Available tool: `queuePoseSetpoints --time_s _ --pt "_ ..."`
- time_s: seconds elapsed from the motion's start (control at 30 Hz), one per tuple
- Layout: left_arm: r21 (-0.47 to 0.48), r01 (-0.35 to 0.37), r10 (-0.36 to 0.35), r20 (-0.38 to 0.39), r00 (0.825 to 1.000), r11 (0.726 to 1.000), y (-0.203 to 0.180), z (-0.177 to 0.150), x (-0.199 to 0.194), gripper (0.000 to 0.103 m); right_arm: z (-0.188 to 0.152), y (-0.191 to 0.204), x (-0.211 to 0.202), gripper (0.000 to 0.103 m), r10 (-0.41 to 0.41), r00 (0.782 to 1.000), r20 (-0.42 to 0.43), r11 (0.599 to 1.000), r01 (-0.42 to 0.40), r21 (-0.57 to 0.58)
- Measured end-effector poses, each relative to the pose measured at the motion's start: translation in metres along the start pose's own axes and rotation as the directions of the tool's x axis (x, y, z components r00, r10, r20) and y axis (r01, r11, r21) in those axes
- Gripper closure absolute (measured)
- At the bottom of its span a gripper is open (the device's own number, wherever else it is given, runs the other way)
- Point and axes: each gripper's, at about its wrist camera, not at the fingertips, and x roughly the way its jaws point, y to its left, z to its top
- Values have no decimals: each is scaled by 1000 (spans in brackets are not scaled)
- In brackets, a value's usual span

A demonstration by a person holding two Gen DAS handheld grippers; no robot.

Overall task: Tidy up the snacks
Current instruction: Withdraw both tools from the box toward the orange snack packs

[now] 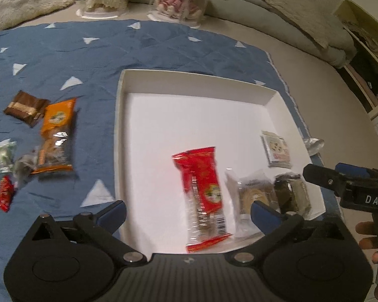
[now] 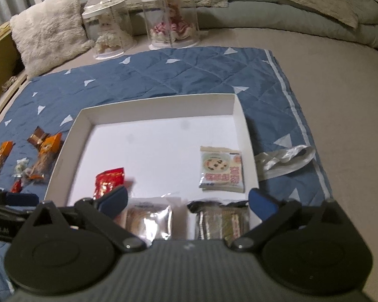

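A white shallow box (image 1: pixel 118 130) (image 2: pixel 70 136) lies on a blue quilted mat. In it lie a red snack bar (image 1: pixel 204 196) (image 2: pixel 108 182), a clear-wrapped cookie (image 1: pixel 254 193) (image 2: pixel 148 220), a dark packet (image 1: pixel 292 192) (image 2: pixel 221 222) and a white cookie packet (image 1: pixel 277 151) (image 2: pixel 221 170). My left gripper (image 1: pixel 189 214) is open and empty, above the red bar near the box's front edge. My right gripper (image 2: pixel 187 201) is open and empty, above the cookie and dark packet. Loose on the mat left of the box lie an orange bar (image 1: pixel 56 138) (image 2: pixel 45 156), a brown packet (image 1: pixel 25 108) and small candies (image 1: pixel 3 156).
Two clear domes with dolls (image 2: pixel 108 32) (image 2: pixel 171 17) stand beyond the mat. A fluffy pillow (image 2: pixel 48 32) lies at back left. A silver wrapper (image 2: pixel 284 161) lies right of the box. A second orange bar (image 2: pixel 0 158) lies far left. Folded bedding runs along the back.
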Motion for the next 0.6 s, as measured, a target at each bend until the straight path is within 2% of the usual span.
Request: queuePoseSetpoints --time_s 0.4,0.6 --pt "-75 -73 75 36 997 995 76 7 -33 0 8 47 15 1 58 998 -10 998 -58 -28" --pt "-107 -125 134 82 988 986 118 13 -57 0 15 82 21 1 105 994 -5 992 -105 -71"
